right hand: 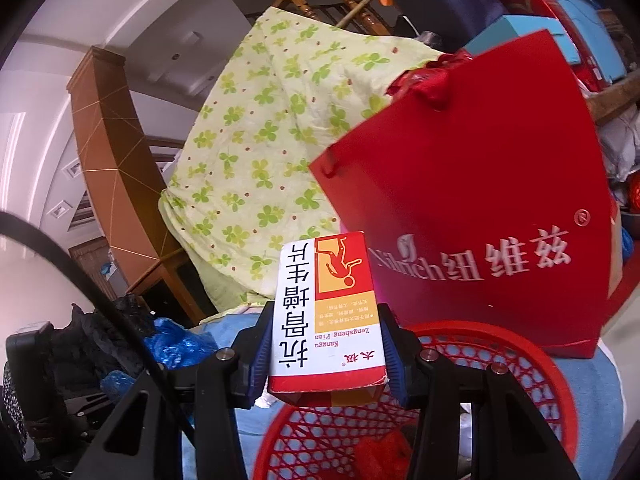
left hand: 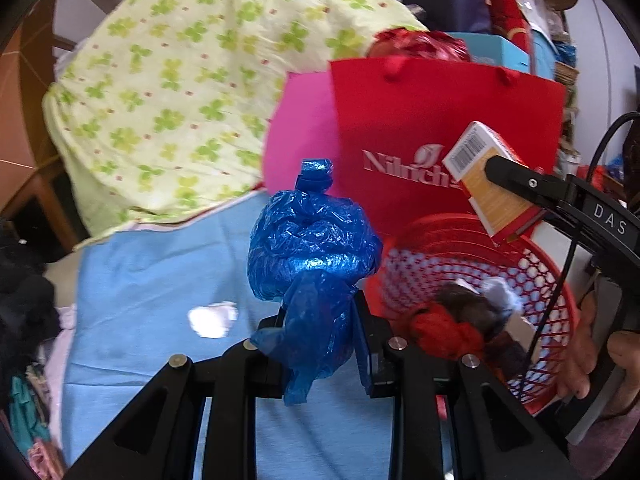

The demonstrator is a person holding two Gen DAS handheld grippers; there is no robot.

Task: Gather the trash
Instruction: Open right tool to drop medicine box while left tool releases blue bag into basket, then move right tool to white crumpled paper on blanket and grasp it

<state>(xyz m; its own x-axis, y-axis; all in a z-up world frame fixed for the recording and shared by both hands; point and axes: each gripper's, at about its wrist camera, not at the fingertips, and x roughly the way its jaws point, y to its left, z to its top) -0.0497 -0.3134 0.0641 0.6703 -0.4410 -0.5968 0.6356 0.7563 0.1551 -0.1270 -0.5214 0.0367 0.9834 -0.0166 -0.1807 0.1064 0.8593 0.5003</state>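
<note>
My left gripper (left hand: 320, 320) is shut on a crumpled blue plastic bag (left hand: 312, 248) and holds it above the light blue cloth (left hand: 152, 280), just left of the red mesh basket (left hand: 540, 280). My right gripper (right hand: 324, 344) is shut on a medicine box (right hand: 326, 312) with red, orange and white faces, held above the basket's rim (right hand: 500, 340). The box also shows in the left wrist view (left hand: 484, 184), over the basket's far side. The basket holds red, dark and pale scraps (left hand: 460, 320).
A red paper gift bag (left hand: 440, 120) stands right behind the basket, with a pink sheet (left hand: 300, 132) beside it. A green clover-print quilt (left hand: 180, 80) is piled at the back left. A white crumpled scrap (left hand: 212, 320) lies on the blue cloth. Dark clothes (left hand: 24, 288) lie at the left.
</note>
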